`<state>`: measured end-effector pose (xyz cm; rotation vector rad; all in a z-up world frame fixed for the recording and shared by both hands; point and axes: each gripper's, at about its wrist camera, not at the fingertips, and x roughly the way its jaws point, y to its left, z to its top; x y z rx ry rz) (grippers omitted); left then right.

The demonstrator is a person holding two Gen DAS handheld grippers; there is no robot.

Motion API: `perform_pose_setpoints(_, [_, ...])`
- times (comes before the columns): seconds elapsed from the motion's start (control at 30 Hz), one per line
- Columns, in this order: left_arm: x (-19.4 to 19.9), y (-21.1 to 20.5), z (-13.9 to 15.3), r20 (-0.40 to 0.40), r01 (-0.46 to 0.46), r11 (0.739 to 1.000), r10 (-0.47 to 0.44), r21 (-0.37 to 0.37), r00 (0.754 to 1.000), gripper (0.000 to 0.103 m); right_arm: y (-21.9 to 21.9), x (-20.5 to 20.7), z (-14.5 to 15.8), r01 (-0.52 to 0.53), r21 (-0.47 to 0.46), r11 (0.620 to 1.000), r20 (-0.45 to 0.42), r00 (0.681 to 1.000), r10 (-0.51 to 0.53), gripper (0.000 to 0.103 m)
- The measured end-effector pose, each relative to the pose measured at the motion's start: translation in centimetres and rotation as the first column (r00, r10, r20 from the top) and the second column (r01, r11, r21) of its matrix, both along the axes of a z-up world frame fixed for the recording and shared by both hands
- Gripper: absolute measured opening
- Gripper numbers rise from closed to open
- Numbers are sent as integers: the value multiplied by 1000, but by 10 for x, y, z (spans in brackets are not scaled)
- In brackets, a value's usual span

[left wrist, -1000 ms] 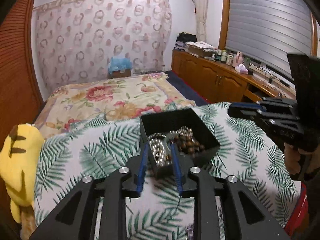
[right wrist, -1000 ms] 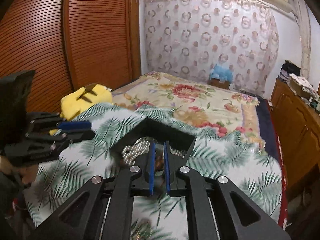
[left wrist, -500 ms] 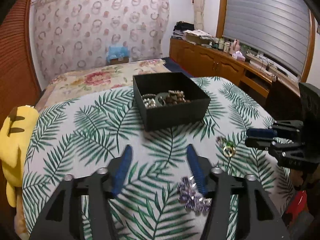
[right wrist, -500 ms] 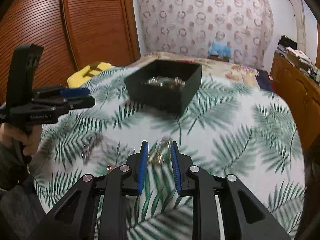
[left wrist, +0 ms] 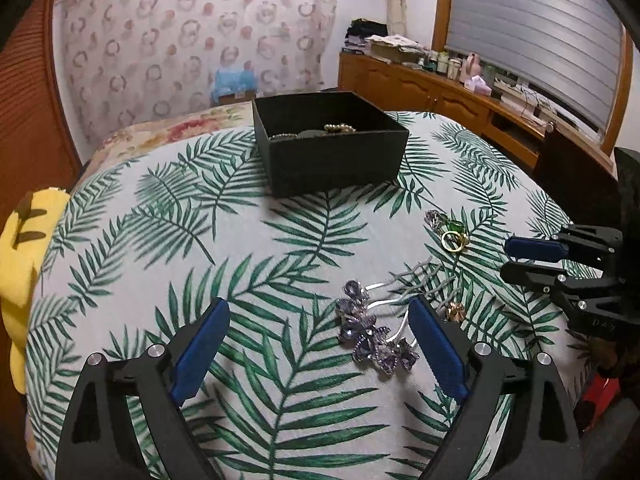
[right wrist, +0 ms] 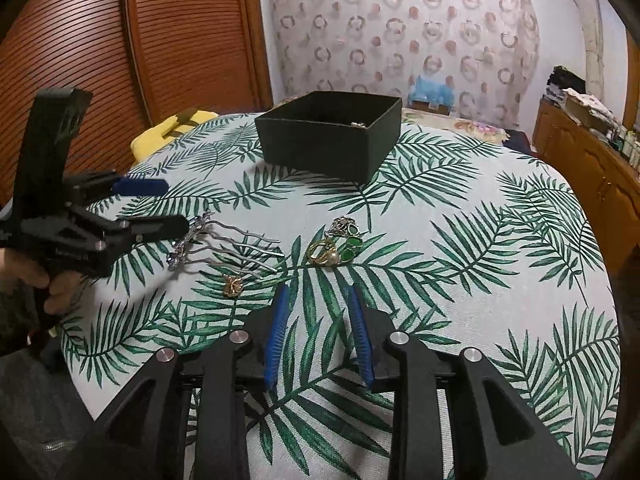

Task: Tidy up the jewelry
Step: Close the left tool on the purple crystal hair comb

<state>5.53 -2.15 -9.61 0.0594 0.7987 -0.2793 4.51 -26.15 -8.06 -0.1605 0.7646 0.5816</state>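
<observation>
A black open box (left wrist: 328, 140) (right wrist: 328, 136) with bead pieces inside stands at the far side of the leaf-print table (left wrist: 160, 240). Nearer lie a silver hair comb with purple stones (left wrist: 372, 340) (right wrist: 216, 240), a gold ring among green stones (left wrist: 452, 236) (right wrist: 332, 244) and a small gold piece (left wrist: 454, 312) (right wrist: 233, 285). My left gripper (left wrist: 318, 308) (right wrist: 174, 205) is opening wide; the comb's purple end lies between its fingers, close to the right one, not pressed. My right gripper (right wrist: 318, 292) (left wrist: 508, 259) is opening a little, nothing between its fingers, the ring cluster just ahead.
A yellow plush toy (left wrist: 24, 260) (right wrist: 176, 124) sits off the table's left edge. A bed with a floral cover (left wrist: 180, 128) lies behind the box. A wooden cabinet (left wrist: 440, 96) runs along the right wall. A hand (right wrist: 40, 280) holds the left gripper's handle.
Both grippers have drawn back from over the box and sunk toward the loose pieces near the table's front. Both jaws have spread, the left far wider.
</observation>
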Motion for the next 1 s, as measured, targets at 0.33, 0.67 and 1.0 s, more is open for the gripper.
perform_pose_setpoints(0.33, [6,-2,-6,-51,-18,1000,18,-16,999,64,-3,2,2,9,17,1000,5,1000,-10,33])
perform_pose_setpoints(0.67, [3,-13,-8,-86,41,999,-42,-9,995,34,-2,1,2,1,3,1000,9,1000,-1,33])
perform_pose_setpoints(1.0, [-2,-8,-7,-56,21,999,-23,-42,998,25,-1,1,0,0,-9,1000,4,1000,0,33])
